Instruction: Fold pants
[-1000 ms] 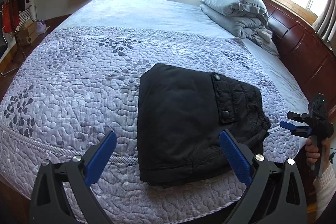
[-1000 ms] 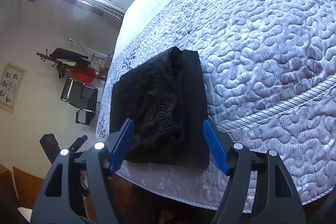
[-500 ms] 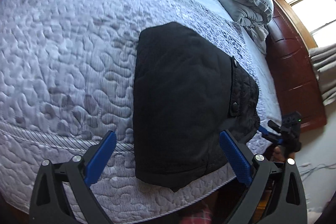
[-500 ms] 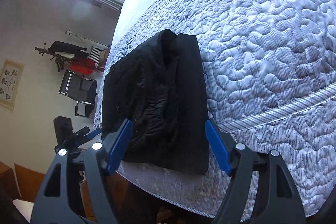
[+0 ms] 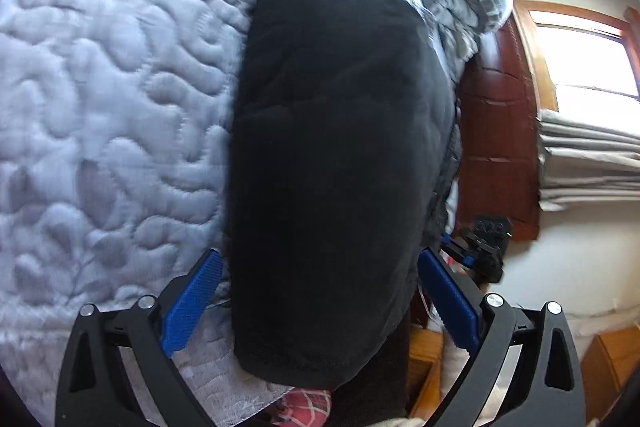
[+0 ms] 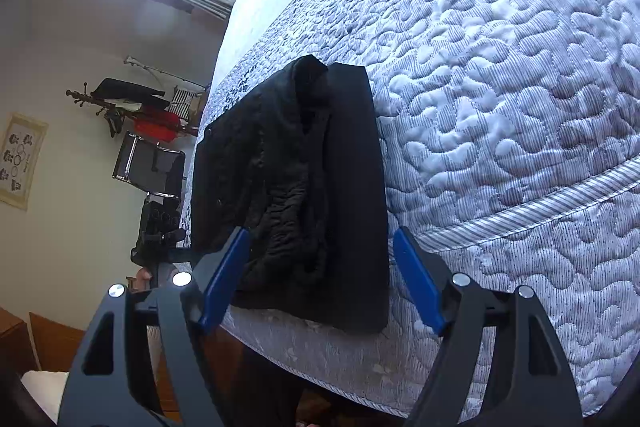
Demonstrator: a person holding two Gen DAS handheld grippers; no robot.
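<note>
On the quilted bed (image 6: 500,75) near its edge, the folded black pants (image 5: 332,167) now fill the left gripper (image 5: 316,297) view at 12 o'clock, both grippers' jaws spread empty, suggesting one final grasp or adjustment.

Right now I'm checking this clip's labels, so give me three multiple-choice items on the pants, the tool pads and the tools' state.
1. Where do the black pants lie?
A. on the chair
B. near the quilted bed's edge
C. on the floor

2. What colour are the pads of the left tool?
A. blue
B. red
C. white

3. How do the left tool and the right tool stand?
A. both clamped on the pants
B. one shut
C. both open, holding nothing

Key: 1 B, the folded bundle rests by the quilt's border; 2 A, both pads show blue; 3 C, wide gaps separate the fingers.
</note>
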